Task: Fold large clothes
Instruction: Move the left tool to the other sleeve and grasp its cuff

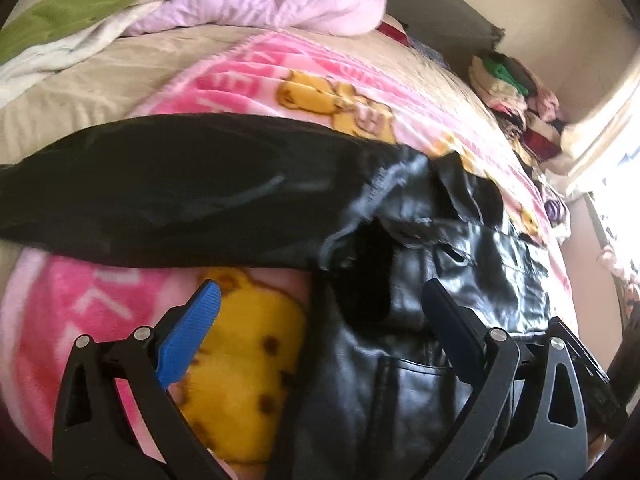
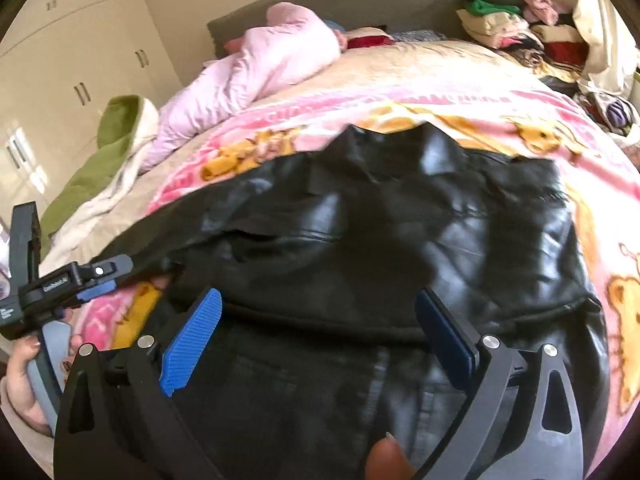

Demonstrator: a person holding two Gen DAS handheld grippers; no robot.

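A: Fingers [image 1: 208, 304] of the left gripper [image 1: 320, 300] stand spread wide, nothing between the blue pads. One pad over the yellow bear print, the other over the black leather jacket [image 1: 440, 288].

B: Right gripper [image 2: 318, 308]?

A: Same. Its fingers [image 2: 200, 320] are released, wide apart, above the jacket's lower half. No cloth pinched.

B: Jacket position?

A: Lies flat on the pink cartoon blanket [image 2: 400, 100] on the bed. Collar points toward the headboard [image 2: 360, 0]. One sleeve [image 1: 160, 184] stretches out sideways across the blanket, lining side dull, body glossy.

B: Anything else by the blanket?

A: Pale pink quilted coat [image 2: 260, 64] beyond the blanket, near the headboard. Green and cream throw [image 2: 108, 148] off the blanket's far-left corner. Heap of folded clothes [image 2: 508, 24] past the blanket's far-right corner.

B: Hands?

A: Right wrist view shows the left tool at the blanket's left edge, a hand [image 2: 24, 380] around its grey handle. Picture is motion-blurred.
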